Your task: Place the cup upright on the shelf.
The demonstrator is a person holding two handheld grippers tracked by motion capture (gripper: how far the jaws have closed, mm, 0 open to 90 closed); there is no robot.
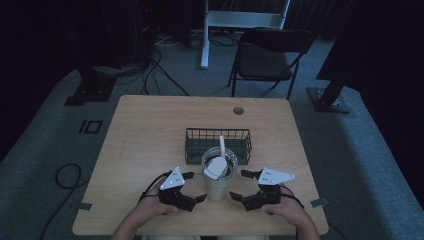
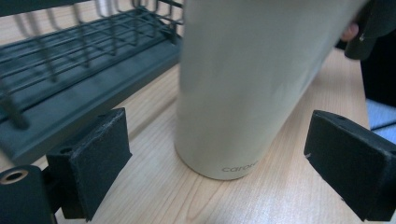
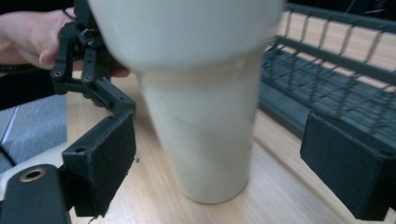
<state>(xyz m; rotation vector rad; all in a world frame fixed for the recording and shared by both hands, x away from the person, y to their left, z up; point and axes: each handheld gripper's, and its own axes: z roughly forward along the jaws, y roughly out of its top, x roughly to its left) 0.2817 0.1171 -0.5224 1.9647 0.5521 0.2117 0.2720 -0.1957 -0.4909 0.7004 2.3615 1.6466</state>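
Near the table's (image 1: 150,125) front edge, both spread-jawed grippers (image 1: 187,192) (image 1: 250,187) flank a smooth, top-heavy-looking tumbler (image 1: 218,182); grip its narrow base.

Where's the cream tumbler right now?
In the high view the cream tumbler stands near the table's front edge, just in front of the wire basket, between the open left gripper and right gripper.

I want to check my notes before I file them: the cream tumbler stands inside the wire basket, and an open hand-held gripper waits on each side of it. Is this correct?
Not quite. The cream tumbler stands on the table, in front of the wire basket, not inside it; the high view shows this. The rest holds: the left hand-held gripper and the right hand-held gripper wait open on each side of it.
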